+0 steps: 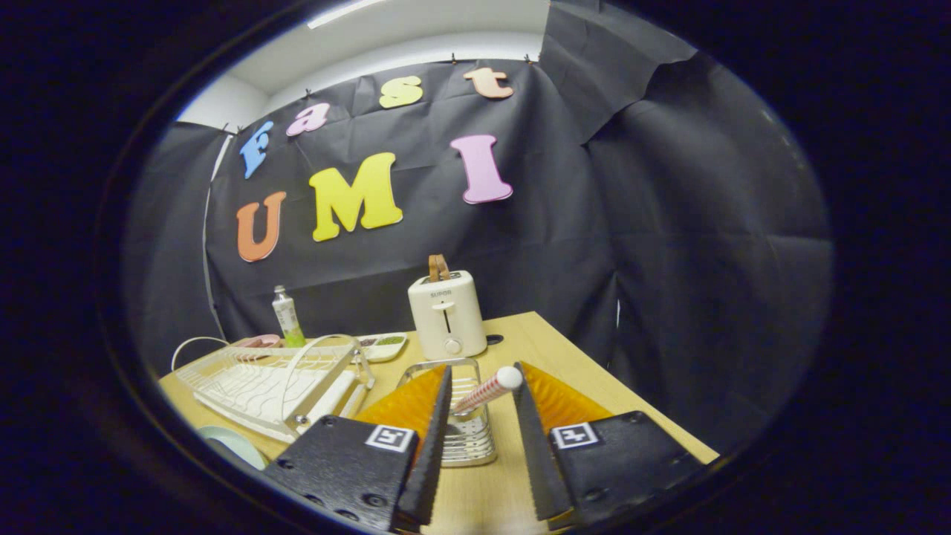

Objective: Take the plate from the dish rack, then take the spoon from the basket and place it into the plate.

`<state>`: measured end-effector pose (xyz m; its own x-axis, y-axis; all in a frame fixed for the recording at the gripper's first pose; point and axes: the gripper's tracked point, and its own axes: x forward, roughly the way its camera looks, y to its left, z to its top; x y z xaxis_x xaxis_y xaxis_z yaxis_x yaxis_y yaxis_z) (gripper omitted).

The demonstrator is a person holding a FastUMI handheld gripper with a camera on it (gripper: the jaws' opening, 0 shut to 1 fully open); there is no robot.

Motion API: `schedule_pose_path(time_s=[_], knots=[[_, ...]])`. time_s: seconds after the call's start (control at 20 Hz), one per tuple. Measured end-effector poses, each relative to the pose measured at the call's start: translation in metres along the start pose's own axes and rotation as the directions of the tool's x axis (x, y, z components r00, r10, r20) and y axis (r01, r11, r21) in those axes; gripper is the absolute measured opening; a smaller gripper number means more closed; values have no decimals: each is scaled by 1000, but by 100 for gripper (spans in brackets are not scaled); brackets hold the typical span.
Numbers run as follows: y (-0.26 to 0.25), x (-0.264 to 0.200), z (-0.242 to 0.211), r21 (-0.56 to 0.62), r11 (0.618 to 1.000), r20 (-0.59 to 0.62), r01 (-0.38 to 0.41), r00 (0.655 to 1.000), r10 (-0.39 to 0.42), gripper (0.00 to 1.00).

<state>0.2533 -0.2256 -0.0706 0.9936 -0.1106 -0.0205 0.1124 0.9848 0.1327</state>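
- Claw [481, 416]: the two fingers stand apart with a clear gap between them, clamped on nothing. They point down the light wooden counter [535, 342] toward the basket.
- Pale green round plate [236, 443]: lies flat on the counter just beside the near edge of the rack, off to the left of the left finger. Only a part of its rim is visible. Judged already out of the rack.
- Shiny wire-mesh metal basket [466, 431]: stands upright on the counter between the fingers and just ahead of them.
- Spoon with a red-and-white patterned handle and rounded white end [490, 389]: stands in the basket, leaning toward the right finger, handle end above the basket rim and between the fingertips. The bowl is hidden inside the basket.
- Handling judgement: the spoon appears light, stiff and thin, with a smooth handle likely to slip or pivot. Best hold is across the handle below the rounded end, above the rim, then a lift along its lean. The basket looks light and may tip or drag.
- White wire dish rack [267, 379]: sits left of the basket.
- Cream toaster [446, 313]: stands beyond the basket, well clear.
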Motion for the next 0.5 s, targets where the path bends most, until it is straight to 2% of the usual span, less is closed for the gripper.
schedule_pose_path(time_s=[0.1,0.15,0.3,0.5], knots=[[20,1,7,-21,996,1,-87,996,87,33],[23,2,9,-37,996,-4,-81,997,81,23],[27,4,23,-99,994,-7,-38,999,37,19],[43,-9,48,-114,993,20,-31,999,33,19]])
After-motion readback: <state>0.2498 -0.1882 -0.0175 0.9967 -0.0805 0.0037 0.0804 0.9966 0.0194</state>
